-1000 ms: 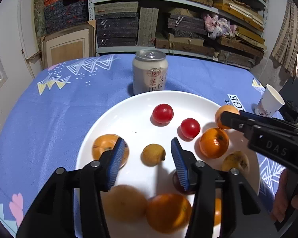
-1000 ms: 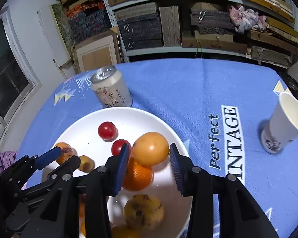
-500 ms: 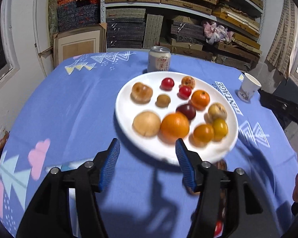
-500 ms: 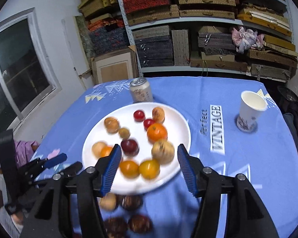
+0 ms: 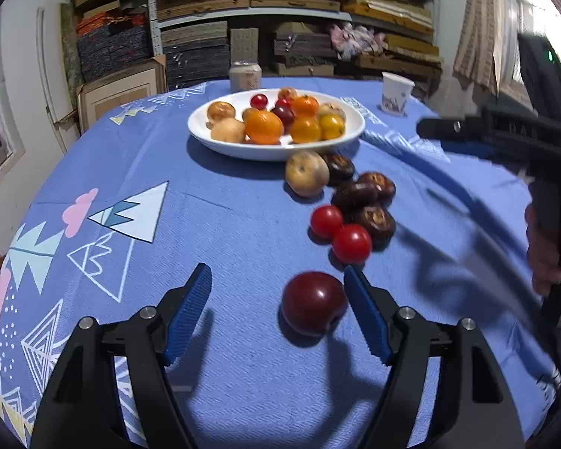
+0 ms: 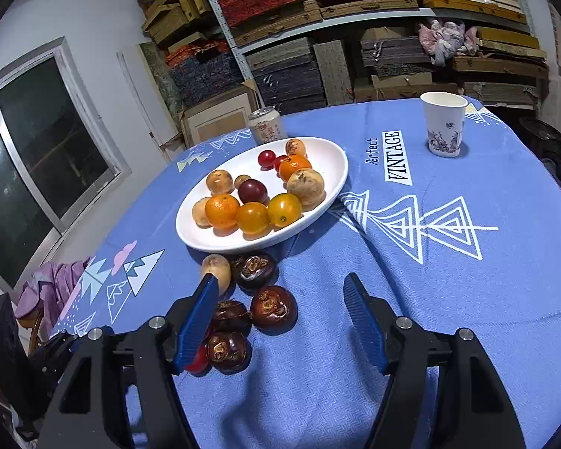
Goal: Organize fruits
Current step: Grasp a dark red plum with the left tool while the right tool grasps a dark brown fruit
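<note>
Nearest in the left wrist view, the left gripper (image 5: 276, 310) hangs over the blue cloth (image 5: 205, 224) with its jaws released and just been opening. A dark red plum (image 5: 313, 302) sits on the cloth between the blue pads, close beside the right pad; whether it touches that pad I cannot tell, and the left pad is well clear.

Just past it, two red tomatoes (image 5: 338, 232) lie side by side, touching dark brown water chestnuts (image 5: 366, 202) to their right. Beyond those, a tan fruit (image 5: 306, 173) rests right against the near rim of the white plate (image 5: 220, 142). The plate carries oranges, yellow tomatoes, small red ones and more.

In the right wrist view, the right gripper (image 6: 280, 310) is also released, jaws just been opening, nothing gripped. One chestnut lies on the cloth between the pads, near the left one; the others sit behind that pad.

On the right in the left view, the right gripper shows with a hand (image 5: 542, 250) on its handle.

Far side: a can (image 6: 266, 126) behind the plate, and a paper cup (image 6: 444, 124) off to the right.
</note>
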Demonstrator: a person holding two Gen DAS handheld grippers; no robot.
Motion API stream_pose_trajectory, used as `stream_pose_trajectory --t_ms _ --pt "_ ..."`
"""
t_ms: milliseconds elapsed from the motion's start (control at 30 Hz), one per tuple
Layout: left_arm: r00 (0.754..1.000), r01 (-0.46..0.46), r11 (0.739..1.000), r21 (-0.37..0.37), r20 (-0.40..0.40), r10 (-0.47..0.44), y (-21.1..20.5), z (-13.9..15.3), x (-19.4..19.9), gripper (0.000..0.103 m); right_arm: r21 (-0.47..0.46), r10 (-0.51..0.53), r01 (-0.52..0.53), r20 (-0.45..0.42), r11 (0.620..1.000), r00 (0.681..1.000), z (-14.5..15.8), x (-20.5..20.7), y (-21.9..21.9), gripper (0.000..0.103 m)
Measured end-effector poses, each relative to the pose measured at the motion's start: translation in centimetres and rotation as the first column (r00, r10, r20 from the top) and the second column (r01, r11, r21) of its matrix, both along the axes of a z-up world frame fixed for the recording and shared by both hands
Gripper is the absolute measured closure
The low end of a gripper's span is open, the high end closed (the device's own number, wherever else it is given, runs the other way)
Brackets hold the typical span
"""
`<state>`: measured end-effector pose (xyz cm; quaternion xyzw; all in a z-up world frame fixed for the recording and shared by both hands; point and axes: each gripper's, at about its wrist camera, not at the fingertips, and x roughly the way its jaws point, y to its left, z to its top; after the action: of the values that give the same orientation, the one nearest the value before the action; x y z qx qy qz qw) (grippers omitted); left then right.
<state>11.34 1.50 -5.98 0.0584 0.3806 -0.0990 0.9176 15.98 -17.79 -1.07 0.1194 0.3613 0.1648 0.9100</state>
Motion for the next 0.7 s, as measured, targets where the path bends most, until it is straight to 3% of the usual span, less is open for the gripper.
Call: stream_pose_trajectory --t_ms 267,333,500,600,700 --pt "0.995 0.006 0.999 -0.046 -0.097 -0.01 0.2 -1.0 1.8 0.033 -0.013 0.015 -0.015 -0.021 1.0 1.0 -0.5 -0.2 0.4 0.031" --pt "0.994 0.009 0.998 -0.068 -0.104 -0.016 0.4 -1.0 1.9 0.038 -0.016 0.014 -0.014 -0.023 1.0 1.0 -0.6 -0.1 0.4 0.031" --pt "0.997 0.037 0.997 -0.062 -0.07 -0.041 0.0 -0.8 1.4 0.065 -0.054 0.017 -0.02 -0.051 0.998 0.999 -1.2 0.2 0.8 0.031" --pt "0.998 -0.001 0.998 -0.07 -0.066 -0.004 0.6 -0.7 1.5 0.065 -0.086 0.021 -0.027 -0.064 0.996 0.998 -1.8 0.3 1.3 0.031" --pt "0.995 -0.097 0.992 -0.077 -0.041 0.094 2.3 -0.3 1.8 0.065 -0.131 0.013 -0.023 -0.076 0.991 0.997 -2.4 0.6 1.6 0.031"
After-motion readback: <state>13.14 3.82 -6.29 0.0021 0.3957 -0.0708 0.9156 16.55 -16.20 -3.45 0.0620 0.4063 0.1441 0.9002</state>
